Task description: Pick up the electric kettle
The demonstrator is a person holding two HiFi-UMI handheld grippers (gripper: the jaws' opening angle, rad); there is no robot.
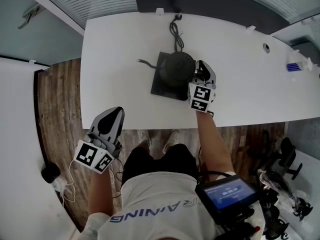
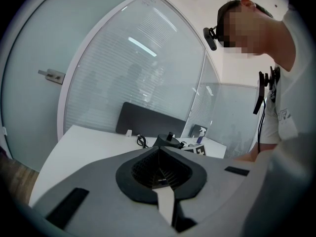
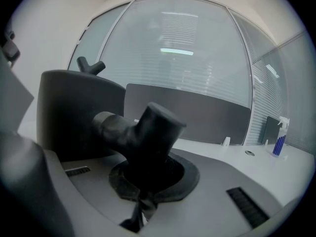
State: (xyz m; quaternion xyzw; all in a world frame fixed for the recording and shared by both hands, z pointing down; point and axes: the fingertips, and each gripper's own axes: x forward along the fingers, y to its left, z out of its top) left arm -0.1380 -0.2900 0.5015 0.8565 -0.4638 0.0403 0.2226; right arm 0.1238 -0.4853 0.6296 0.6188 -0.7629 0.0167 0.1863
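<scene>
Grip check: right gripper (image 3: 148, 177) clenched on the handle (image 3: 140, 132) at the right of the kettle (image 1: 176, 68), which sits on a dark base (image 1: 159, 86). Risk: the one-sided hold may let the body swing or slip on lifting, and the cord (image 1: 175, 31) behind the kettle may drag. Left gripper (image 2: 160, 177) closed, empty, well short of the kettle.

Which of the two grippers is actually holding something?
The right gripper: it is clamped on the kettle's handle. The left gripper holds nothing, off the table.

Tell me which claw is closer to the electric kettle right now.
Right. The right claw is shut on the handle of the kettle on the table. The left claw hangs shut off the table's front edge, over the floor, well away from the kettle.
</scene>
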